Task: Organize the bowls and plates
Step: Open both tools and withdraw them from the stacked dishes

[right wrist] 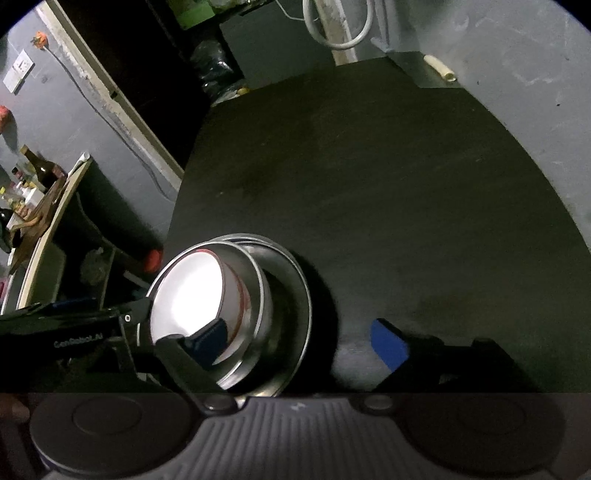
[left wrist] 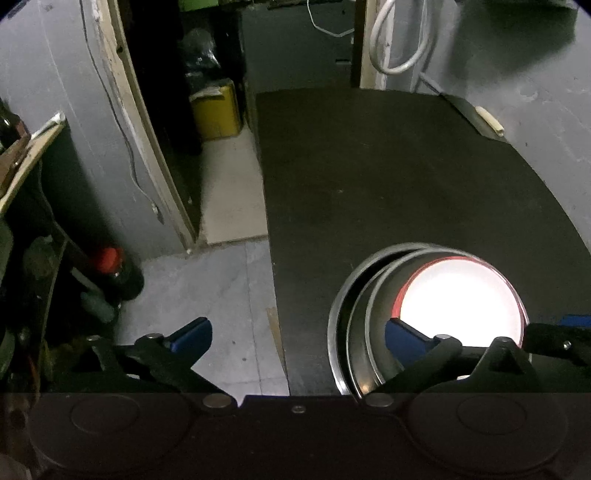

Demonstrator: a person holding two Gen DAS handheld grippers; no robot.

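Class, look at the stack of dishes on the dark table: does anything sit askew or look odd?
Yes. The steel bowls are nested off-centre, their rims showing as uneven crescents on one side. The white plate inside glares bright. Nothing looks spilled or broken.

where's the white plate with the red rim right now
It lies inside the nested steel bowls on the dark table: white plate lower right in the left wrist view.

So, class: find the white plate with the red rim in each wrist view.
Left wrist view: white plate lower right, nested in the steel bowls.
Right wrist view: white plate lower left, in the same bowls.
Shared landmark: coiled white cable at top.
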